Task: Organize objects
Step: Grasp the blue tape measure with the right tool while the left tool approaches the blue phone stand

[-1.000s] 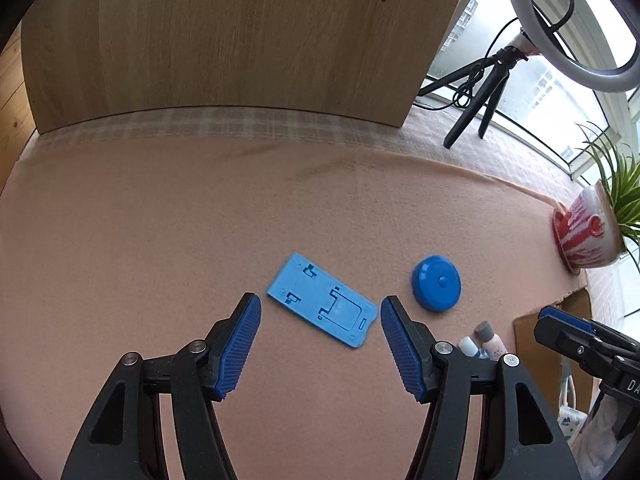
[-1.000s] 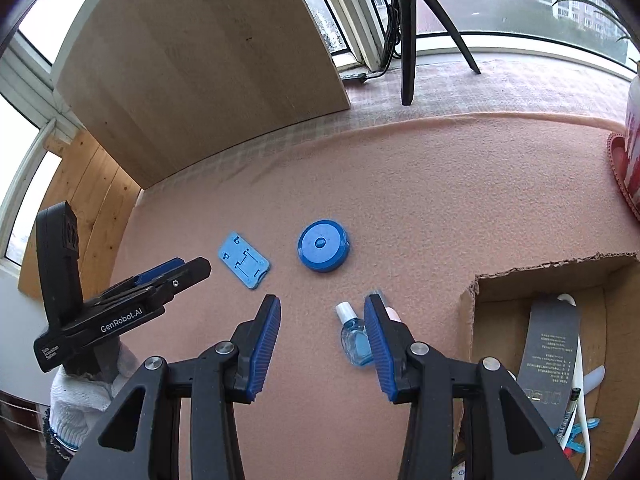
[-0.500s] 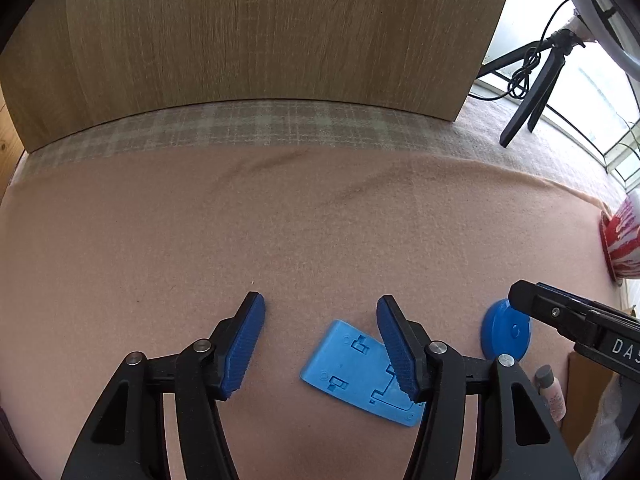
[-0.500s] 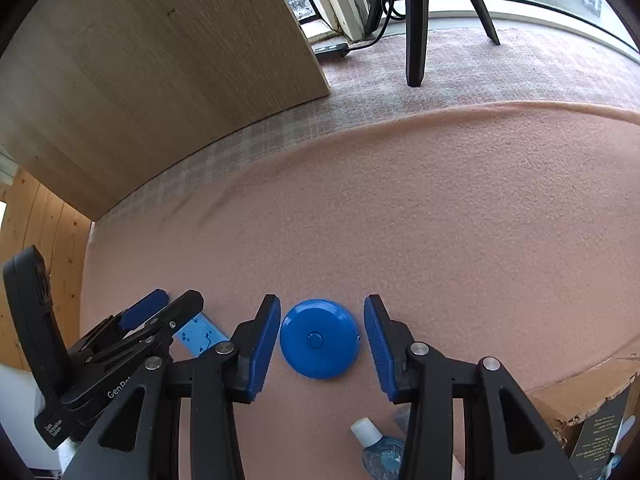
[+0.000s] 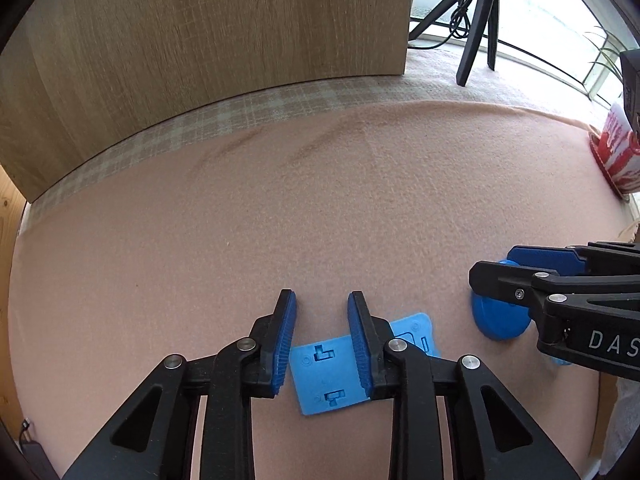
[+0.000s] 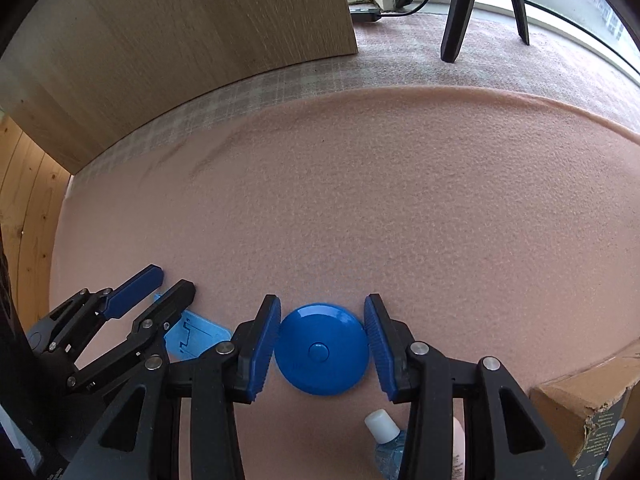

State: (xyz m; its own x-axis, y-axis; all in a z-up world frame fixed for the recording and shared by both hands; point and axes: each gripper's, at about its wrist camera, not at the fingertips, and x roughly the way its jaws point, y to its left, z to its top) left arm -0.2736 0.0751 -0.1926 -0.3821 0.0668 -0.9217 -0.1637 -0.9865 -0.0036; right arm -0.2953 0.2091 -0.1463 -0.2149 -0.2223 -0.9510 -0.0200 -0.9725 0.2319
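Observation:
A flat light-blue plastic plate [image 5: 326, 376] lies on the pink blanket. My left gripper [image 5: 322, 312] is low over it, its jaws narrowed around the plate's left end, and whether the pads touch it is unclear. A round blue disc [image 6: 322, 354] lies to the right. My right gripper [image 6: 322, 322] has a pad at each side of the disc, touching or nearly so. The disc [image 5: 500, 318] and right gripper [image 5: 496, 268] also show in the left wrist view. The plate [image 6: 196, 338] and left gripper [image 6: 174, 282] show in the right wrist view.
A small clear-blue bottle with a white cap [image 6: 384, 438] lies just behind the disc. A cardboard box [image 6: 584, 400] stands at the right. A wooden board [image 5: 200, 52] leans at the back, beside a black tripod [image 5: 476, 20]. A red-and-white pot [image 5: 620, 152] stands far right.
Both grippers have moved forward and down. The left jaws have narrowed around the plate. The right jaws have closed in on the disc.

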